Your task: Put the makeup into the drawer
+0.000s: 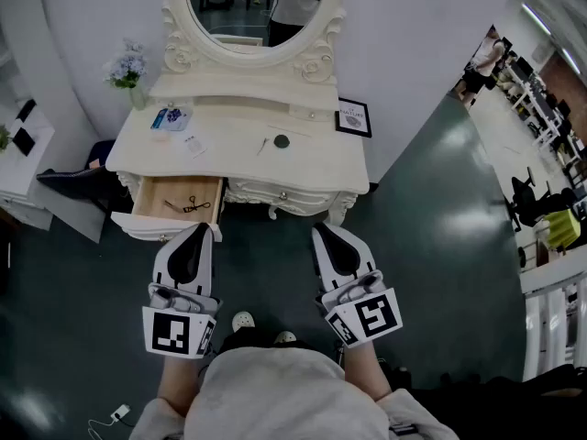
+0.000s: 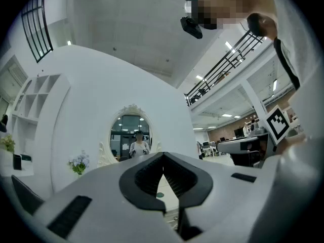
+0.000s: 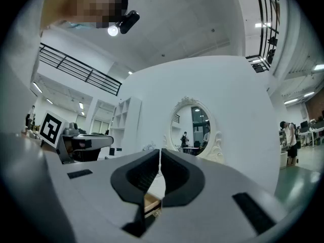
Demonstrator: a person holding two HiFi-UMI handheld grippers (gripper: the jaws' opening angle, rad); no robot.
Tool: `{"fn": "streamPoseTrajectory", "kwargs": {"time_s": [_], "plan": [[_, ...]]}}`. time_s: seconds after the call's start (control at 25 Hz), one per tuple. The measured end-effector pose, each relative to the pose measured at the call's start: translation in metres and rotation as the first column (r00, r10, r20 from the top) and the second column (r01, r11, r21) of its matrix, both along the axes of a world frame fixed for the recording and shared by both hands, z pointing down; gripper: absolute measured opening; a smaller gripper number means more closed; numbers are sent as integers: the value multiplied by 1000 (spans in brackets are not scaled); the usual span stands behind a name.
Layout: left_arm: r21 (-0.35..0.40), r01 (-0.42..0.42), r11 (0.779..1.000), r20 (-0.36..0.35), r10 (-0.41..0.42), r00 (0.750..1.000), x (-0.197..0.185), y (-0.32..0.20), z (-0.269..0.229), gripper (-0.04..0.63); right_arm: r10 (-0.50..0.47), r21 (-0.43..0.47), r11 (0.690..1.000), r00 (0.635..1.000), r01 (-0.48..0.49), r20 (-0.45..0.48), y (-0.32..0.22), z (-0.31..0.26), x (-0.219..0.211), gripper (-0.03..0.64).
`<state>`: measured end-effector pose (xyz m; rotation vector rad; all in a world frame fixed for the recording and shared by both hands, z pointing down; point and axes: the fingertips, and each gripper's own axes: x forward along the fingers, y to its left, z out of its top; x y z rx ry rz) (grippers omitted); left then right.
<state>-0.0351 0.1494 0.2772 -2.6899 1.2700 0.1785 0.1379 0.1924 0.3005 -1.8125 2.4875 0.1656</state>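
The cream dressing table (image 1: 321,168) stands ahead of me under an oval mirror (image 1: 257,3). Its left drawer (image 1: 147,211) is pulled open, and a black scissor-like tool (image 1: 194,206) lies inside. On the tabletop sit a small dark round compact (image 1: 282,141), a thin stick (image 1: 262,145), a white card (image 1: 193,145) and a bluish packet (image 1: 171,117). My left gripper (image 1: 204,228) hovers just in front of the open drawer, shut and empty (image 2: 163,156). My right gripper (image 1: 319,231) is level with it before the table's middle, also shut with nothing held (image 3: 160,151).
A framed picture (image 1: 353,117) leans at the table's right back corner, and a vase of flowers (image 1: 128,70) stands at the left back. A dark chair (image 1: 73,186) and a white shelf (image 1: 23,154) stand to the left. A cable (image 1: 115,417) lies on the floor.
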Motion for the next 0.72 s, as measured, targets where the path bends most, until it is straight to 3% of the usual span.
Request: {"fn": "streamPoseTrajectory", "kwargs": {"time_s": [0.48, 0.72], "plan": [[-4, 6, 1000, -4, -6, 1000, -14, -24, 2, 14, 0, -2, 1000, 1000, 0, -1, -24, 2, -13, 25], [12, -1, 1000, -1, 1, 1000, -23, -41, 0, 14, 17, -3, 1000, 999, -16, 44, -43, 3, -15, 25]]}}
